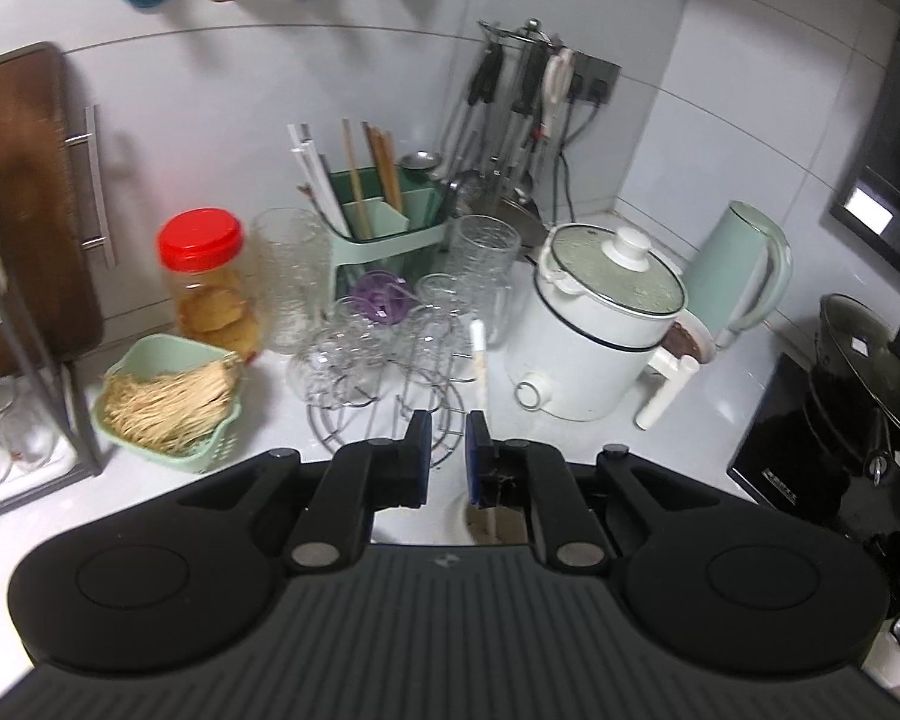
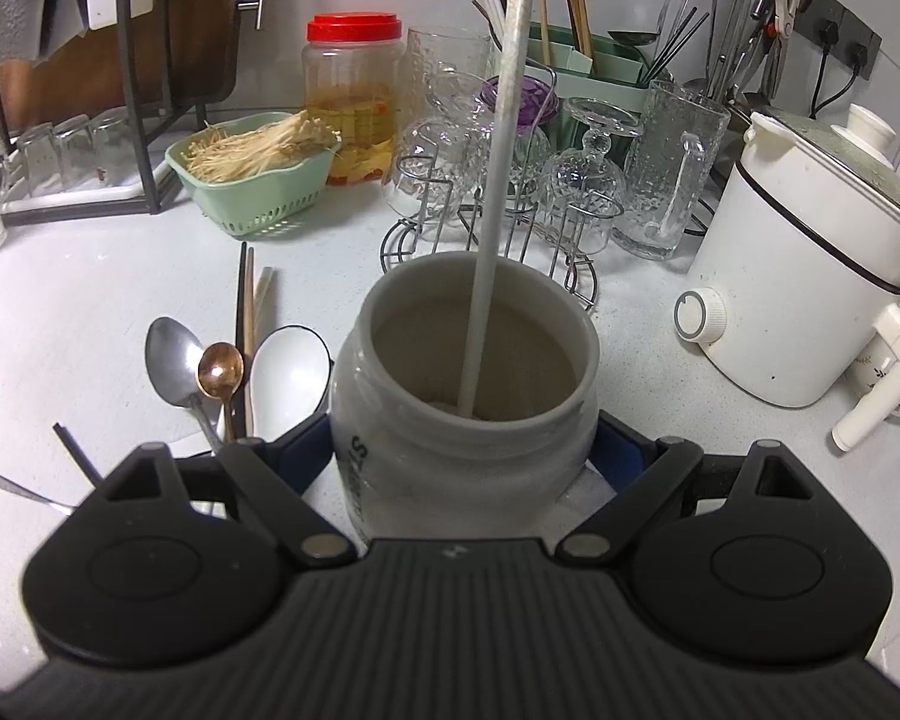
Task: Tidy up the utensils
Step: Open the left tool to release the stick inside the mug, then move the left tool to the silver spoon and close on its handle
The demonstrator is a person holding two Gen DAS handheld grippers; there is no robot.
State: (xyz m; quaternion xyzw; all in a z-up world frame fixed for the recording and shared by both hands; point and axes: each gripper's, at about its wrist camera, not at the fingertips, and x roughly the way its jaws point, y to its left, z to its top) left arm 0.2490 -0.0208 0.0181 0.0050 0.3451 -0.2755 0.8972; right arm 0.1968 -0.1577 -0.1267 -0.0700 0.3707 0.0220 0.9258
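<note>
- I count three spoons on the counter beside my right gripper (image 2: 463, 447): a steel spoon (image 2: 171, 363), a copper spoon (image 2: 219, 369) and a white spoon (image 2: 287, 373).
- One white chopstick (image 2: 498, 180) stands in the grey jar (image 2: 465, 384), whose lettering I can't read.
- My right jaws clamp that jar's sides.
- My left gripper (image 1: 448, 435) is slightly parted and empty; the chopstick rises just past its right finger.

Jar (image 2: 462, 396) is sitting btwn the right gripper's (image 2: 468, 450) fingers, w/ one chopstick (image 2: 498, 180) standing in it, leaning back. Spoons (image 2: 222, 372) are lying on the counter (image 2: 90, 300) just left of it (chopsticks alongside). Glass rack (image 2: 510, 192) is standing behind, cooker (image 2: 810, 276) at right.
</note>
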